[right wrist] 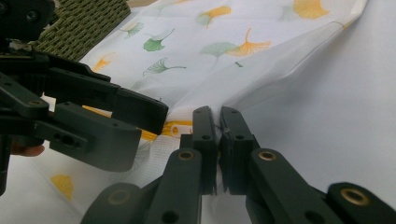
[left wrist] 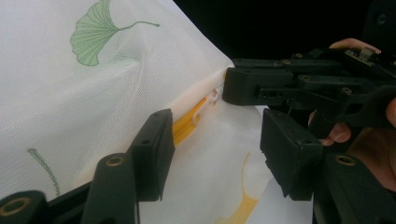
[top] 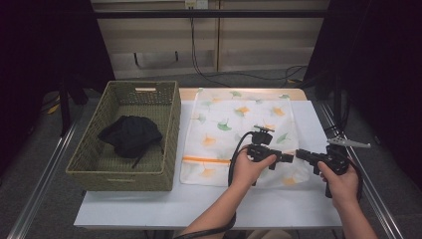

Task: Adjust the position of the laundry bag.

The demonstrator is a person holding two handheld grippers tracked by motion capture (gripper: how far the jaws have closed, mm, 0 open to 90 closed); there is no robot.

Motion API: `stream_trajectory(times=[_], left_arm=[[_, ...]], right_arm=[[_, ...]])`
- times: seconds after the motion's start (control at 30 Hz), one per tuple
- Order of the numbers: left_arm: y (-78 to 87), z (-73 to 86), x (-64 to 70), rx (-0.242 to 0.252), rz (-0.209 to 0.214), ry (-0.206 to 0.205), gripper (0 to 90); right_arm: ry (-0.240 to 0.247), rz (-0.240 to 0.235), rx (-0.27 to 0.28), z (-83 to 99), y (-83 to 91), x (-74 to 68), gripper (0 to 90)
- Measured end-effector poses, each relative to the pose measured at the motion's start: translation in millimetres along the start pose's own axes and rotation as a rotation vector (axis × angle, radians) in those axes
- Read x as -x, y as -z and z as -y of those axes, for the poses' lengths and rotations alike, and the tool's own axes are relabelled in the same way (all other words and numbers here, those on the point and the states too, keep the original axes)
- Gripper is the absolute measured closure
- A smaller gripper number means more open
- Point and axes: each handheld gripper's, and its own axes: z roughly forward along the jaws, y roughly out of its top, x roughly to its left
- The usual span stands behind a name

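white counter (top: pixel 209 206) under a dim room, dark curtains at both sides, cables along the back wall.

item 1: woven basket (top: pixel 170 130), well to the left of both tools, holding a crumpled black garment (top: pixel 130 134).

item 2: mesh laundry bag (top: pixel 224 124), white with green and orange ginkgo leaves, lying flat on the counter just beside the basket. an orange zipper (top: pixel 206 160) runs across its near end; the zipper pull (left wrist: pixel 212 97) sits between the two tools.

item 3: left tool (top: pixel 287 159), released, jaws standing apart on either side of the zipper line, tips level with the pull and not yet closed on it.

item 4: right tool (top: pixel 300 154), clenched on a pinch of the bag's fabric at the zipper's end, directly ahead of its own jaws and facing the left tool tip to tip.

handling note: the step looks to be opening the zipper. the right tool should hold the fabric taut and low; the left tool should close squarely on the small pull tab, not on mesh, then draw along the zipper line away from the right tool without lifting.

markings: no brand, label or legible writing found on any item.
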Motion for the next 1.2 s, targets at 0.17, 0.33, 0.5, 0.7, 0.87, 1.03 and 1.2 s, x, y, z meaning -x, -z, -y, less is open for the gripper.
stream_trajectory(times=[0.17, 0.33, 0.5, 0.7, 0.87, 1.03, 1.2], left_arm=[[-3.8, -0.3, -5.0, -0.003, -0.003, 0.021, 51.9], [-6.7, 1.0, -6.4, -0.003, -0.016, -0.001, 56.3], [-8.0, 2.3, -8.4, -0.002, -0.015, -0.009, 61.9], [-7.9, 1.8, -7.5, -0.011, -0.013, -0.013, 64.3], [-6.9, 0.0, -9.1, -0.003, 0.007, 0.011, 66.9], [-8.3, -0.5, -10.1, -0.007, 0.006, 0.013, 69.2], [-9.5, -1.6, -7.0, -0.020, -0.005, 0.001, 73.7]], right_arm=[[-0.006, -0.004, 0.002, 0.0, 0.4, 0.2, 86.2], [-0.010, -0.010, 0.000, 0.0, 0.4, -0.7, 86.2], [-0.010, -0.011, 0.001, 0.4, -0.1, -0.4, 86.2], [-0.014, -0.011, -0.001, 0.6, -0.3, -0.2, 86.2], [-0.006, -0.005, 0.003, 0.1, -0.6, -1.1, 86.2], [-0.008, -0.009, 0.004, 0.1, -0.6, -1.4, 86.2], [-0.009, -0.011, 0.004, -0.4, 0.1, -0.6, 86.1]])
